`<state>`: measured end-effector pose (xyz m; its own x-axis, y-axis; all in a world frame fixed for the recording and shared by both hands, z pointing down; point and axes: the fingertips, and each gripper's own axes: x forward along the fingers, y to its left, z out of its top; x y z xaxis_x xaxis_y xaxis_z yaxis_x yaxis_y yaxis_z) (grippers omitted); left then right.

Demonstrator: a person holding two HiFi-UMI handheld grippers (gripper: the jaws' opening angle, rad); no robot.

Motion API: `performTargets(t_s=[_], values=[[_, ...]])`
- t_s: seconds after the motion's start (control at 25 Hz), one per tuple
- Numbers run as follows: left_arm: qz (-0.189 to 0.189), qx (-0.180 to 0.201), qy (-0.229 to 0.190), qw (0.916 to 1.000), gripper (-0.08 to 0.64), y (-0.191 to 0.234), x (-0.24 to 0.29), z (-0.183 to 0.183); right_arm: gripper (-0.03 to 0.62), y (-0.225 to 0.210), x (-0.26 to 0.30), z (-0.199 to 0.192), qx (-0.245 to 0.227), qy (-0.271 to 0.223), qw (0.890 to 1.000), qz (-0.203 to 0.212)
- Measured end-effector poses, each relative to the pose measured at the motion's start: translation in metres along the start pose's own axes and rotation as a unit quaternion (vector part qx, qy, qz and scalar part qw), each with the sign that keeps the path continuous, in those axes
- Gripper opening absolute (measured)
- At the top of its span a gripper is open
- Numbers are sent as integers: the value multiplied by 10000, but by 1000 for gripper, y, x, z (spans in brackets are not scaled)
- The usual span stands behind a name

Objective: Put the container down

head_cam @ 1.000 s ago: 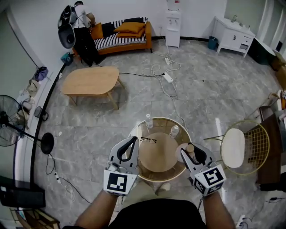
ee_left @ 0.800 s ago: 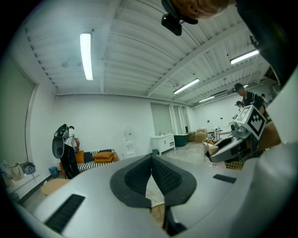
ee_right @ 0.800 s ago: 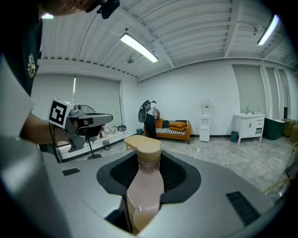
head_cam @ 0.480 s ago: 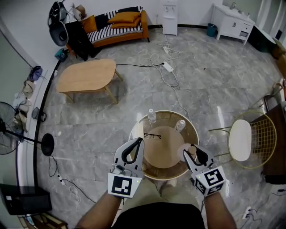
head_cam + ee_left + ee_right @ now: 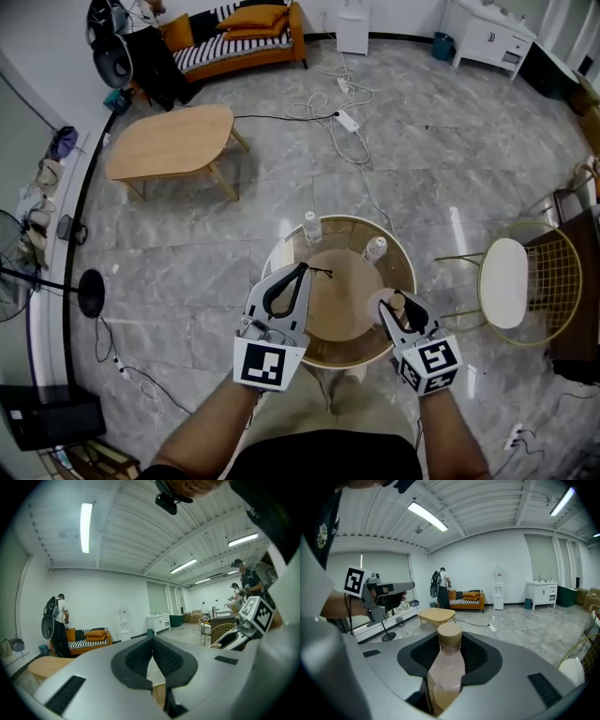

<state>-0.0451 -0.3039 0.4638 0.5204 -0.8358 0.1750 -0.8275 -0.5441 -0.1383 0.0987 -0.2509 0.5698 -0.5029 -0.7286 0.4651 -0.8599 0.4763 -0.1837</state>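
The container is a small bottle [image 5: 445, 667] of pale pink liquid with a tan cap, and my right gripper [image 5: 449, 645] is shut on its body. In the head view the bottle [image 5: 384, 304] and right gripper [image 5: 398, 306] hang over the right edge of a round table [image 5: 405, 274] with a glass rim and wooden centre. My left gripper [image 5: 302, 268] is over the table's left side, its pads together with nothing between them. In the left gripper view that gripper [image 5: 152, 640] points level across the room.
On the round table stand two clear water bottles [image 5: 312, 227] [image 5: 375, 248] at the far rim, and a pair of glasses [image 5: 320, 272] lies near my left gripper's tips. A gold wire chair [image 5: 506, 281] stands to the right. Cables [image 5: 339, 105] and a wooden coffee table [image 5: 169, 141] lie beyond.
Both grippers have sunk toward the round table. The right one still holds the bottle, and the left stays shut.
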Motion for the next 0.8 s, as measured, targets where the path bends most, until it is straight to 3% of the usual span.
performTargets(t_s=[0.52,0.8], values=[[27,-73,150,9999,15,-2,18,-53,153,-16,50,-70,31,434,9990,-139],[-9,76,325,9994,15,3,15,-82,153,-16,79,-104,68,676,9975,-202]])
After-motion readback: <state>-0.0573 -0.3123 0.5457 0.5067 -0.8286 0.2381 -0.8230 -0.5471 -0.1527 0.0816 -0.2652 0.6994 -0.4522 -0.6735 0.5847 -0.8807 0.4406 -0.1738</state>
